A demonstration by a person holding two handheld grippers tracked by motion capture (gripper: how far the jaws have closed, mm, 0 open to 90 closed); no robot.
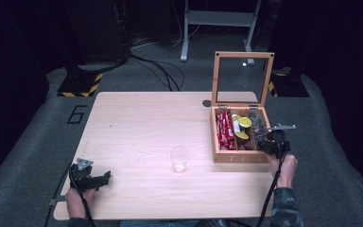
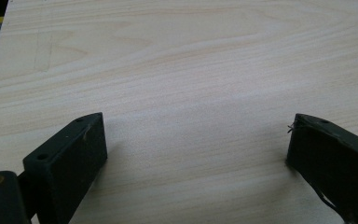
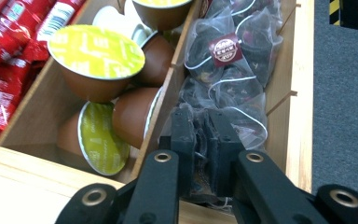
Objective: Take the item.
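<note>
Clamping a tea bag [image 3: 200, 140] in the wooden box [image 3: 303, 107], right gripper [image 3: 200, 135]; left gripper [image 2: 196, 154] fingers apart.

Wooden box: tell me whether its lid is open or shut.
Open. The glass-paned lid stands upright behind the box, leaving the red sachets, capsules and tea bags uncovered.

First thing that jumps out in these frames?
The open wooden box at the table's right, lid up, with red sachets, yellow-lidded capsules and tea bags in separate compartments. The right gripper is inside, pinching a tea bag. A clear cup stands mid-table.
</note>
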